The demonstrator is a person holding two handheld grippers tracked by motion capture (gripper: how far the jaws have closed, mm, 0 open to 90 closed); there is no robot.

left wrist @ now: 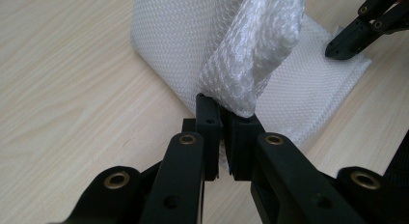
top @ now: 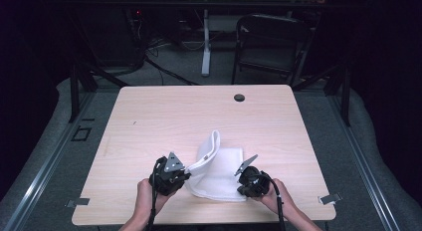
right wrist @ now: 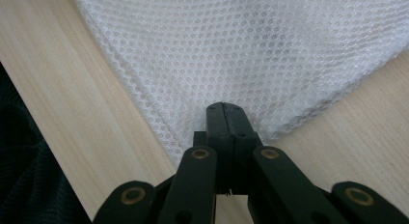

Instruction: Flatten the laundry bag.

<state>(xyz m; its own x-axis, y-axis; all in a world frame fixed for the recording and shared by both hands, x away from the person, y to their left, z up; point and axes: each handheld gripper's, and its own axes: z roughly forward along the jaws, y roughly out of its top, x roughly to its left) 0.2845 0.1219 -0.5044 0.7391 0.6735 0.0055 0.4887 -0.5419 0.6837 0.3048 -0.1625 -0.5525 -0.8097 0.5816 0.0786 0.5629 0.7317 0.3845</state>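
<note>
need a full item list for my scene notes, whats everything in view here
mesh cloth: one, white, near middle of the table, its left edge lifted and folded over
table: one, light wood, centre of the high view
round cap: one, dark, far side of the tabletop
folding chair: one, dark, on the floor beyond the table
white post: one, on the floor behind the table, cables beside it
metal clips: two, silver, at the table's near corners
left tongs: one, black, shut on the cloth's lifted edge
right tongs: one, black, shut on the cloth's near right corner
hands: two, entering from the bottom edge, each holding tongs
</note>
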